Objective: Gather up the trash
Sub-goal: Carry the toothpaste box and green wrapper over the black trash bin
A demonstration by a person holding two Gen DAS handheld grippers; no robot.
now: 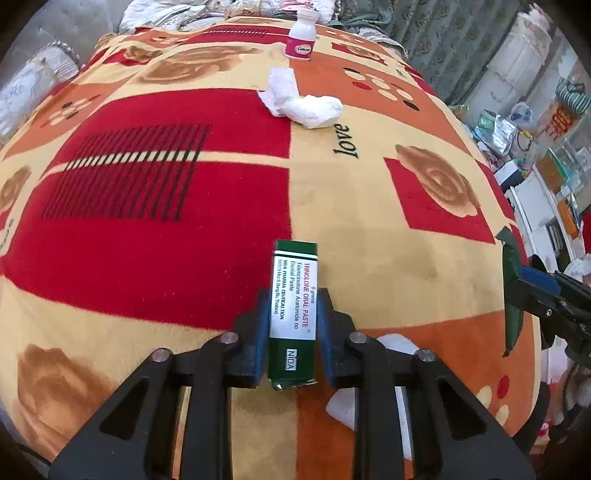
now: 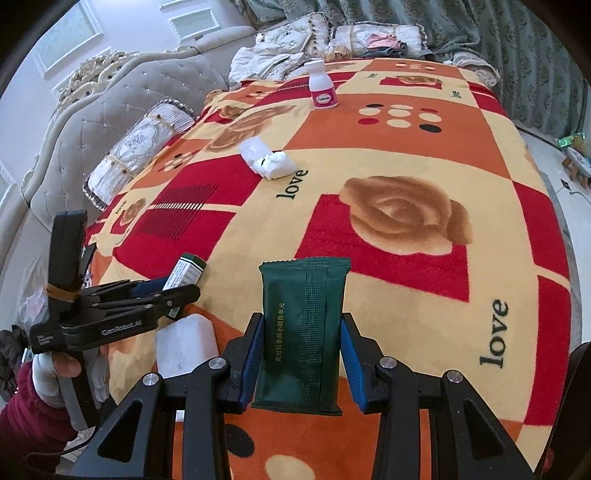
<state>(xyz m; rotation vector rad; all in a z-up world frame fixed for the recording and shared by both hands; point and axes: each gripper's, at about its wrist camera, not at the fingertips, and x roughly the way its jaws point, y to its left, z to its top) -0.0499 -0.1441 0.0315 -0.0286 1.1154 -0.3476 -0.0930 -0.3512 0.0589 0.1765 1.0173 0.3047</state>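
Note:
My left gripper (image 1: 293,306) is shut on a green and white oral paste box (image 1: 294,291), held above the bed; the box also shows in the right wrist view (image 2: 184,275). My right gripper (image 2: 303,328) is shut on a dark green sachet wrapper (image 2: 303,325), which shows at the right edge of the left wrist view (image 1: 511,291). Crumpled white tissue (image 1: 301,99) lies farther up the blanket, also in the right wrist view (image 2: 267,160). A small white bottle with a pink label (image 1: 301,35) stands beyond it, also in the right wrist view (image 2: 322,85).
A patterned red, orange and cream blanket (image 2: 388,240) covers the bed. A white block (image 2: 184,345) lies near the front edge under the left gripper. Pillows (image 2: 136,147) and a tufted headboard (image 2: 110,99) stand at the left. Cluttered shelves (image 1: 546,166) are to the right.

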